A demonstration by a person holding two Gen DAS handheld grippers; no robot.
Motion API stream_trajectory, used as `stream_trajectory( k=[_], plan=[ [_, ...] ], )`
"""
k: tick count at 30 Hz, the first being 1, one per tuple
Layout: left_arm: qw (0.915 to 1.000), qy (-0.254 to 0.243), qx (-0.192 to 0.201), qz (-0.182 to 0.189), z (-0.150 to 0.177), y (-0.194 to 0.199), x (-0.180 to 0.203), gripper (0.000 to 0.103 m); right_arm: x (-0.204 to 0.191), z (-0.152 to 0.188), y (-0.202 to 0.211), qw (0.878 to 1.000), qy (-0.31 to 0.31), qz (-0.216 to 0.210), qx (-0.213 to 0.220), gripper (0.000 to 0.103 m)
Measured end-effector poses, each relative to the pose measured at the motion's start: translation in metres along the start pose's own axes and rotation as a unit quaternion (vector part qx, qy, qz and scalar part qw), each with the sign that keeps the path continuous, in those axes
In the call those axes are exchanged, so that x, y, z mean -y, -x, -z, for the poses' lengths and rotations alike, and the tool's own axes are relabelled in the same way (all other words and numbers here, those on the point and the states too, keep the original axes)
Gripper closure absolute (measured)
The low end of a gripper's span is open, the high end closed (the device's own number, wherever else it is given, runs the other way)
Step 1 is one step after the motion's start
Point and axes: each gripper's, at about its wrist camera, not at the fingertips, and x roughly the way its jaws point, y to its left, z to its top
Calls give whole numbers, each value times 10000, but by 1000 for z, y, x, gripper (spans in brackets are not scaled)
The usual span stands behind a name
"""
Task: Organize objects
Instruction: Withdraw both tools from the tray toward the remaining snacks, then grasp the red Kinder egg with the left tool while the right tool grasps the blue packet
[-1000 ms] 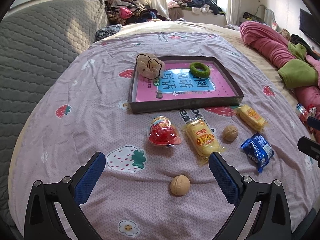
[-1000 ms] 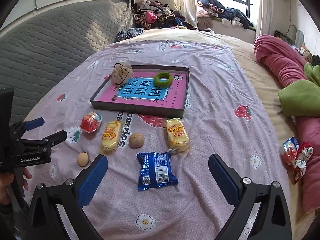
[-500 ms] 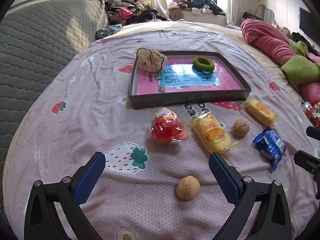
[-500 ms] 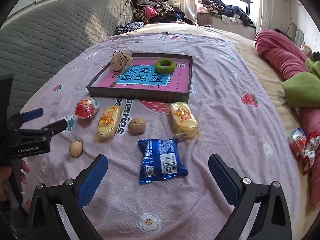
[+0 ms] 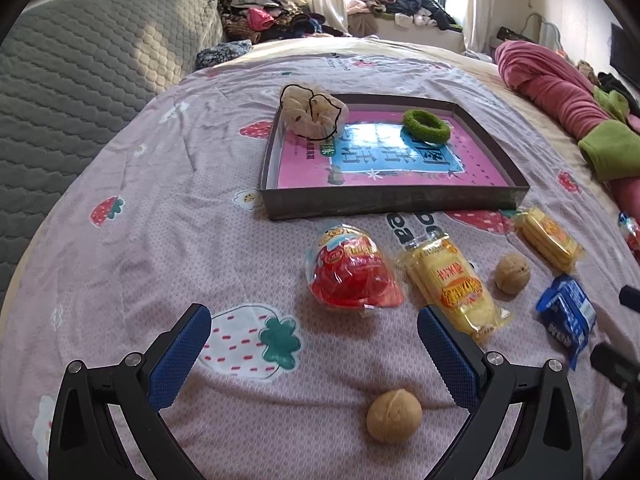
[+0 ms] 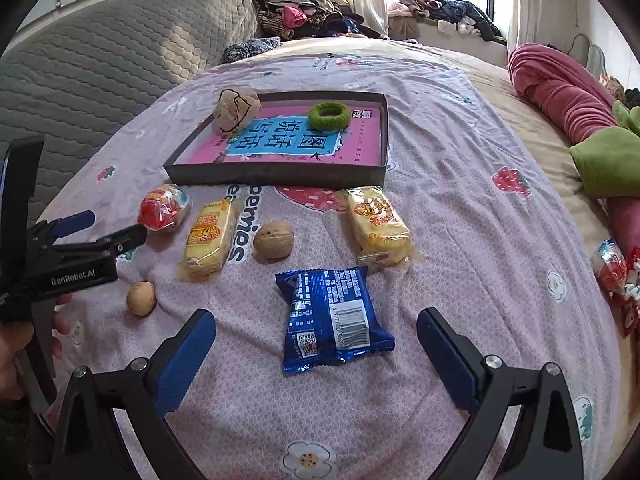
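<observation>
A dark tray point(image 5: 384, 202) point(image 6: 276, 174) with a pink bottom holds a beige scrunchie point(image 5: 312, 114) and a green ring point(image 5: 426, 126). In front of it on the bedspread lie a red snack pack point(image 5: 352, 274), two yellow cake packs point(image 5: 452, 284) point(image 6: 376, 224), two walnuts point(image 5: 394, 416) point(image 6: 274, 240) and a blue packet point(image 6: 332, 316). My left gripper point(image 5: 314, 344) is open above the near walnut, just short of the red pack. My right gripper point(image 6: 316, 348) is open with the blue packet between its fingers point(image 6: 188, 344).
A grey quilted headboard point(image 5: 80, 80) stands to the left. Rolled pink and green bedding point(image 6: 580, 120) lies along the right. Red-and-white wrapped sweets point(image 6: 616, 276) lie at the right edge. Clothes are piled by the window point(image 5: 360, 4).
Both grippers have moved forward and lower toward the snacks. The red pack and the blue packet now sit closer to the fingers. Nothing was grasped.
</observation>
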Motion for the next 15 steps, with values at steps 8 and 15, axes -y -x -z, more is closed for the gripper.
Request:
stream_trajectory(
  k=[8,15],
  plan=[
    [10000,17,-39,4,-13,-17,0,0,0,-5,-15,9999,-26,7,-108,1],
    [10000,37,-61,66,-20,-30,0,0,2,-1,-34,9996,-34,178,-223,1]
  ],
)
